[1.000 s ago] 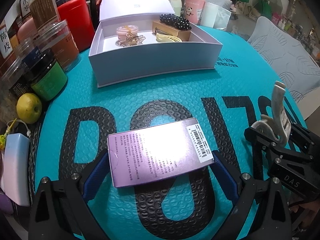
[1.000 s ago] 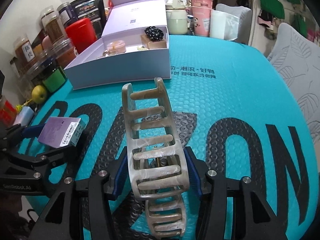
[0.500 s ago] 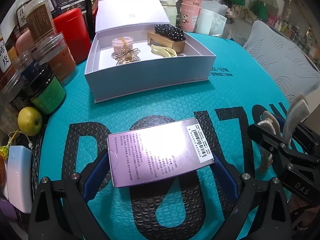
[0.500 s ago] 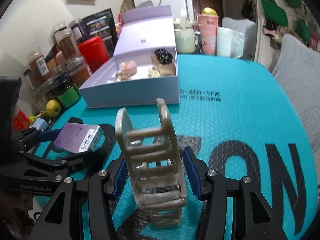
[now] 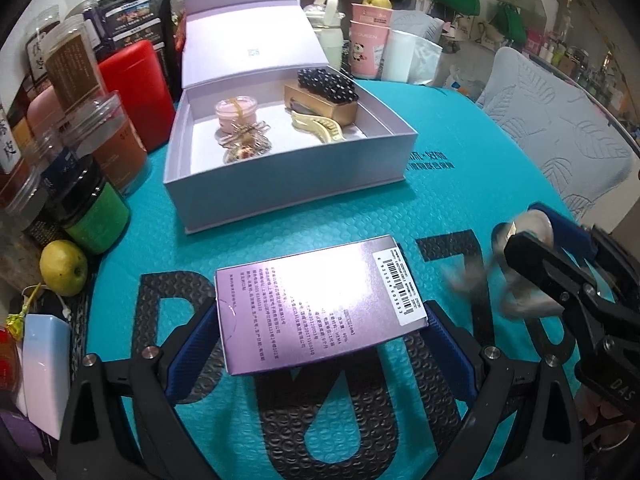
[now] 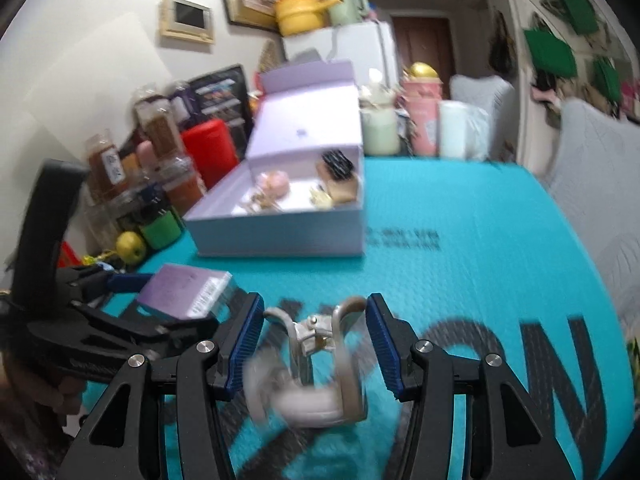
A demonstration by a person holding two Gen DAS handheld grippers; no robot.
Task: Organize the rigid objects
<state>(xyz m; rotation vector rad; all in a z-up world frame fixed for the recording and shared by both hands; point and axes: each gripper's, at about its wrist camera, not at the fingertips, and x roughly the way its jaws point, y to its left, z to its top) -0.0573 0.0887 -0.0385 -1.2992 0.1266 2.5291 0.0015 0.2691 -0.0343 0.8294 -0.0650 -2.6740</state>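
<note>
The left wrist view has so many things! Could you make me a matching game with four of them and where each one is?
Things:
1. shiny purple rectangular carton
2. black beaded hair clip
3. yellow-green round fruit
4. pale grey plastic claw hair clip

Places:
A. on the table's left edge beside the jars
B. between the right gripper's blue pads
C. inside the open lavender gift box
D. between the left gripper's blue pads

Pairs: 1-D, 2-C, 3-A, 4-B

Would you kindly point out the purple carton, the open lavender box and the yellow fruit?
purple carton point(image 5: 316, 304), left wrist view, middle of its printed top face.
open lavender box point(image 5: 288, 196), left wrist view, its near outer wall.
yellow fruit point(image 5: 63, 267), left wrist view, middle of its skin.
</note>
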